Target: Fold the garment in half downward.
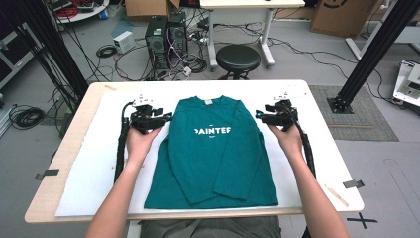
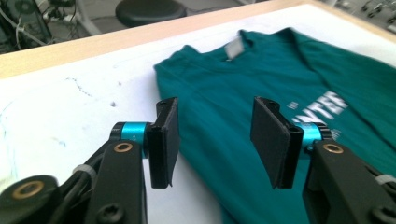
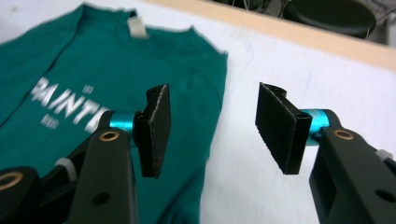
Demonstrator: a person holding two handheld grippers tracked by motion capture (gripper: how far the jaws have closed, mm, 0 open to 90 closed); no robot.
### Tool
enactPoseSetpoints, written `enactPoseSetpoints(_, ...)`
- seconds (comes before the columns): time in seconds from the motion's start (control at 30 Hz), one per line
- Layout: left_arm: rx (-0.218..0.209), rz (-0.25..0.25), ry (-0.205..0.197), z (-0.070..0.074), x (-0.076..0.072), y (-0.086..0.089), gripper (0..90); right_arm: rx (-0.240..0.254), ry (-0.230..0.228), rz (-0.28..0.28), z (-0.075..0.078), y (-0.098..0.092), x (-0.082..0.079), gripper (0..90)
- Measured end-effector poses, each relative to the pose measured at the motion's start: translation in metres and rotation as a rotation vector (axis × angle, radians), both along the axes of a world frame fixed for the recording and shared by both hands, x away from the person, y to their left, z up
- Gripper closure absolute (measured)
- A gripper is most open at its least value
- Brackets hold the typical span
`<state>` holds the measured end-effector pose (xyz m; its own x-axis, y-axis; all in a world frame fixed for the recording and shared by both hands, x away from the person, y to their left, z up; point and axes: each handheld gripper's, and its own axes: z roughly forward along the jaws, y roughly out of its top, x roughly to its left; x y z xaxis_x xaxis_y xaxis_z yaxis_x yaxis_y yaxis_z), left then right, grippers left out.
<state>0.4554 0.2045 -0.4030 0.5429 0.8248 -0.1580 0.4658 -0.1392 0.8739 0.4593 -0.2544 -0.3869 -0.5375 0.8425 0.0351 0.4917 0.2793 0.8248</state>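
Teal long-sleeve shirt (image 1: 215, 148) flat on white sheet (image 1: 94, 183) mid-worktop (image 1: 69, 144), collar away from me, sleeves folded in over front, print up. I've got left tongs (image 1: 154, 119) at shirt's left shoulder edge, right tongs (image 1: 265, 115) at right shoulder edge. Both released, jaws spread wide, grasping nothing. Pads (image 2: 168, 140) straddle shirt's side hem: symmetric setup, my guess, for pinching both shoulders at once. No contact with cloth that I can confirm.
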Motion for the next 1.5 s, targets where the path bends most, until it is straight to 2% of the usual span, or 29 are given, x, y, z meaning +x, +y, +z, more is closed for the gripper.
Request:
enactPoseSetpoints(0.03,-0.013,-0.009,0.036,-0.002,0.008,-0.001,52.1,0.012,0.013,-0.010,-0.004,0.006,0.016,48.7)
enactPoseSetpoints(0.1,0.008,-0.007,0.064,-0.005,0.019,-0.004,52.1,0.006,0.034,-0.011,-0.008,0.012,0.028,48.7)
enactPoseSetpoints(0.17,0.019,-0.011,0.060,-0.006,0.027,-0.007,52.1,0.000,0.037,-0.007,-0.010,0.015,0.033,48.7)
enactPoseSetpoints(0.2,0.002,-0.011,0.050,-0.007,0.030,-0.008,52.1,0.004,0.046,-0.002,-0.012,0.019,0.042,49.1)
enactPoseSetpoints(0.3,-0.019,-0.038,0.045,-0.007,0.042,-0.011,52.2,0.023,0.057,0.003,-0.015,0.022,0.050,50.0)
enactPoseSetpoints(0.33,-0.008,-0.042,0.041,-0.007,0.046,-0.013,54.3,0.035,0.090,0.024,-0.020,0.024,0.061,50.9)
enactPoseSetpoints(0.4,0.031,-0.038,0.034,-0.007,0.054,-0.018,54.4,0.023,0.098,0.023,-0.022,0.024,0.065,51.0)
enactPoseSetpoints(0.47,0.047,-0.041,0.054,-0.008,0.064,-0.019,54.8,0.025,0.094,0.025,-0.025,0.026,0.072,51.5)
enactPoseSetpoints(0.5,0.048,-0.031,0.072,-0.011,0.071,-0.021,54.7,0.049,0.096,0.020,-0.026,0.028,0.079,52.9)
enactPoseSetpoints(0.57,0.050,-0.031,0.080,-0.013,0.075,-0.022,54.7,0.050,0.083,0.019,-0.027,0.029,0.082,54.4)
enactPoseSetpoints(0.63,0.050,-0.028,0.101,-0.015,0.082,-0.024,54.7,0.055,0.113,0.013,-0.030,0.034,0.093,54.5)
enactPoseSetpoints(0.7,0.056,-0.028,0.105,-0.017,0.087,-0.025,54.7,0.061,0.130,0.015,-0.031,0.040,0.099,55.3)
enactPoseSetpoints(0.77,0.058,-0.025,0.108,-0.019,0.091,-0.027,54.4,0.044,0.114,0.002,-0.032,0.045,0.103,56.9)
enactPoseSetpoints(0.8,0.049,-0.023,0.126,-0.023,0.096,-0.027,54.3,0.045,0.127,-0.003,-0.035,0.046,0.106,56.9)
enactPoseSetpoints(0.87,0.053,-0.022,0.131,-0.024,0.098,-0.027,53.8,0.036,0.160,-0.005,-0.039,0.048,0.111,57.0)
enactPoseSetpoints(0.9,0.057,-0.017,0.133,-0.026,0.100,-0.027,53.8,0.036,0.160,-0.005,-0.039,0.048,0.111,57.0)
enactPoseSetpoints(0.93,0.047,-0.018,0.136,-0.028,0.102,-0.027,53.8,0.008,0.172,0.004,-0.042,0.052,0.116,58.4)
enactPoseSetpoints(0.97,0.043,-0.022,0.138,-0.029,0.103,-0.026,53.8,0.008,0.172,0.004,-0.042,0.052,0.116,58.4)
enactPoseSetpoints(1.0,0.038,-0.024,0.148,-0.034,0.105,-0.026,53.8,-0.011,0.147,0.009,-0.043,0.055,0.118,61.7)
enactPoseSetpoints(1.07,0.046,-0.021,0.154,-0.036,0.106,-0.025,53.8,-0.010,0.146,0.007,-0.044,0.056,0.119,63.7)
enactPoseSetpoints(1.1,0.044,-0.015,0.157,-0.038,0.107,-0.025,54.1,-0.023,0.149,-0.008,-0.047,0.056,0.121,65.5)
enactPoseSetpoints(1.2,0.029,-0.005,0.160,-0.041,0.109,-0.024,55.8,-0.040,0.161,-0.009,-0.052,0.055,0.124,67.8)
enactPoseSetpoints(1.27,0.049,-0.007,0.152,-0.041,0.109,-0.026,61.0,-0.053,0.170,-0.002,-0.054,0.056,0.125,73.5)
enactPoseSetpoints(1.33,0.059,-0.001,0.150,-0.043,0.110,-0.028,67.7,-0.087,0.167,0.018,-0.054,0.061,0.127,79.0)
enactPoseSetpoints(1.37,0.059,-0.001,0.150,-0.043,0.110,-0.028,70.0,-0.087,0.167,0.018,-0.054,0.061,0.127,79.0)
enactPoseSetpoints(1.4,0.059,0.000,0.157,-0.044,0.110,-0.029,73.3,-0.092,0.157,0.024,-0.053,0.064,0.127,85.9)
enactPoseSetpoints(1.47,0.070,0.004,0.156,-0.044,0.110,-0.029,75.9,-0.102,0.160,0.018,-0.052,0.066,0.127,88.2)
enactPoseSetpoints(1.5,0.075,0.006,0.156,-0.044,0.110,-0.029,81.4,-0.106,0.160,0.023,-0.051,0.066,0.127,89.4)
